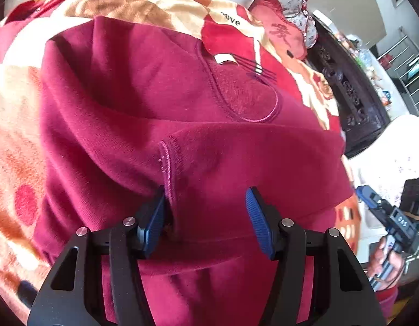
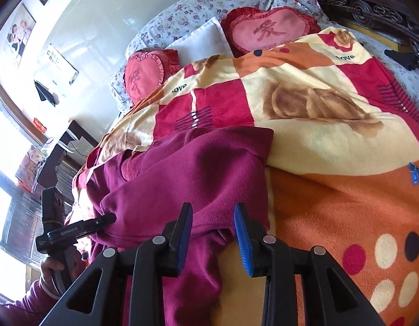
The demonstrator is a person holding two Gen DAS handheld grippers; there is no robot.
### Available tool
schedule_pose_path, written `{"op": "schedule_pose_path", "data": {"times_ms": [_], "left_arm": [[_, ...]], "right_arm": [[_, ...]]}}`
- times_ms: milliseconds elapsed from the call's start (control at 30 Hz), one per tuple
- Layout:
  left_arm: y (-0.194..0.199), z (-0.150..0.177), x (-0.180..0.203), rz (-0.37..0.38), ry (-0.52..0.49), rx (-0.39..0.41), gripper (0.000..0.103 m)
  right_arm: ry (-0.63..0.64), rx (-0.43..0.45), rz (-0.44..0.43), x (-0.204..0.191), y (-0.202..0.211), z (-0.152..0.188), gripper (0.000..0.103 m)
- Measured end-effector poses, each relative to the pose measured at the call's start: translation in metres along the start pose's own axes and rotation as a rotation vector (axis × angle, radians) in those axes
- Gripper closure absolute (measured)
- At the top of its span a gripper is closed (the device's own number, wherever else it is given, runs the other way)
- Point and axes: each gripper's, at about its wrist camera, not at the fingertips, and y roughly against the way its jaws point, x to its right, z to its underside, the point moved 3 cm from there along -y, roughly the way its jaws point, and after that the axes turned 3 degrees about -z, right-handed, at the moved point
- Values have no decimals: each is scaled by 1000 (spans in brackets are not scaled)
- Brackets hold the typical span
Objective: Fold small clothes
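Note:
A maroon fleece garment (image 1: pixel 160 103) lies partly folded on a patterned blanket (image 1: pixel 16 125) on a bed. My left gripper (image 1: pixel 205 206) is open just above it, its left pad (image 1: pixel 155 220) touching a hemmed edge of the cloth. In the right wrist view the same garment (image 2: pixel 187 168) lies at the middle left. My right gripper (image 2: pixel 213 225) is open over its near right corner, holding nothing. The left gripper (image 2: pixel 106 218) shows there at the garment's left edge. The right gripper body (image 1: pixel 394 217) shows at the right of the left wrist view.
Heart-shaped red cushions (image 2: pixel 266 31) and a floral pillow (image 2: pixel 182 13) lie at the head of the bed. A dark carved wooden frame (image 1: pixel 350 100) runs along the far side. A blue tag (image 2: pixel 414 174) lies on the blanket (image 2: pixel 345 203) at the right.

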Motion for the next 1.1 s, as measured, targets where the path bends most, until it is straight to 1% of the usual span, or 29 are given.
{"op": "schedule_pose_path", "data": {"times_ms": [100,133,167,200,300,367,433,500,567,600,667,733,867,967,1033,1067,1100], "left_arm": [[-5,0,1,16,1,-14,45],[-5,-2,3,29,-5,-12,54],[-5,-2,5,40,-17,-17,87],[-5,-4,8,42,-32,-27,100],[11,-16,15,133,-18,-7,100],[40,-32,19,161,-34,65,100],[68,-49,14,195,-23,118,100],[85,-60,3,169,-14,142,100],[94,-65,-16,103,-11,162,100],[92,-66,-25,84,1,154,100],[81,-60,-48,74,41,100,100],[66,-50,-60,58,68,66,100],[47,-37,-65,54,95,41,100],[40,-36,-63,39,91,41,100],[36,-36,-64,28,93,35,100],[33,-35,-62,21,92,32,100],[32,-35,-62,15,89,29,100]], "right_arm": [[1,2,0,1,2,1,73],[-1,3,3,1,1,1,73],[-8,6,6,2,2,1,73],[-16,14,7,4,4,1,73],[-33,28,6,6,8,0,73],[-19,33,20,3,11,-1,73],[-6,36,27,0,13,-3,73],[1,38,23,-2,12,-6,73],[12,38,24,-6,10,-10,73],[17,37,25,-8,8,-12,73],[27,28,27,-12,1,-17,73],[37,25,27,-16,-6,-21,73],[75,12,13,-28,-30,-36,73],[123,-67,77,-30,-64,-47,73],[153,-69,146,-22,-81,-57,73],[131,-74,168,-11,-91,-63,73],[87,-87,167,3,-101,-68,73]]}}
